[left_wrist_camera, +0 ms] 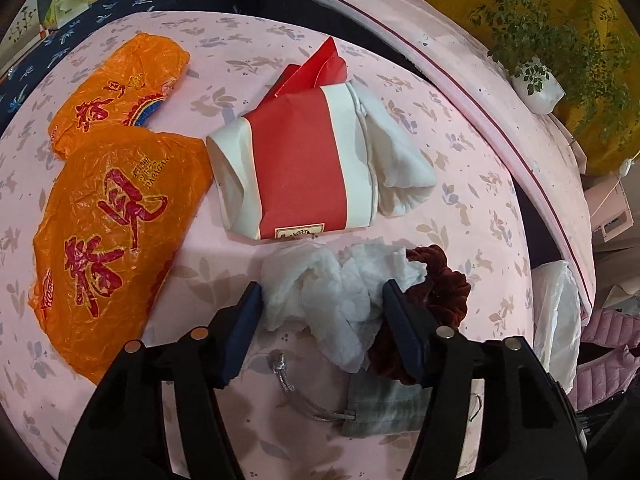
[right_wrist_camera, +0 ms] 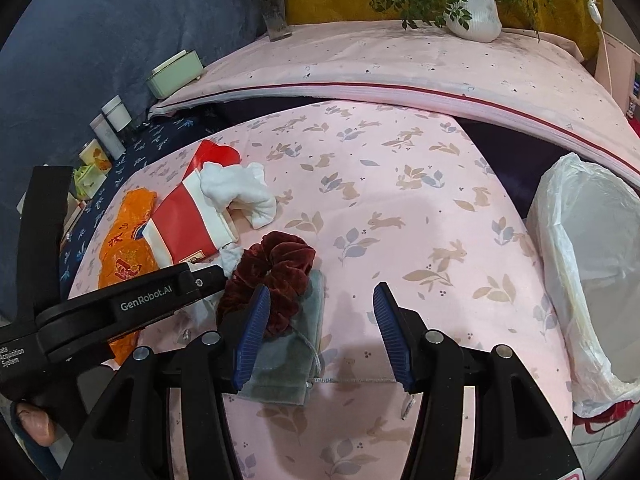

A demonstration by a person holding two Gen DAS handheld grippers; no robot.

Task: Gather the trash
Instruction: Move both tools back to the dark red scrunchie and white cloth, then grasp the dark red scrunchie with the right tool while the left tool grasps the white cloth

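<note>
A crumpled white tissue (left_wrist_camera: 320,292) lies on the pink rabbit-print sheet (left_wrist_camera: 460,208). My left gripper (left_wrist_camera: 322,304) straddles it, open, with a pad close at each side and the tissue not squeezed. A dark red scrunchie (left_wrist_camera: 444,284) rests on a grey drawstring pouch (left_wrist_camera: 384,408) just right of it. Beyond lie a red-and-white paper bag (left_wrist_camera: 300,168), another white tissue (left_wrist_camera: 400,168) and two orange plastic bags (left_wrist_camera: 108,232). My right gripper (right_wrist_camera: 318,312) hangs open over bare sheet, its left finger above the pouch (right_wrist_camera: 288,360) and scrunchie (right_wrist_camera: 276,264). The left gripper's black body (right_wrist_camera: 140,300) reaches in from the left.
A bin lined with white plastic (right_wrist_camera: 580,260) stands at the bed's right edge. A raised pink ledge (right_wrist_camera: 400,64) behind carries a white plant pot (right_wrist_camera: 476,16) and a glass vase (right_wrist_camera: 276,8). Small boxes and jars (right_wrist_camera: 116,120) line the far left. A thumb (right_wrist_camera: 36,420) shows at lower left.
</note>
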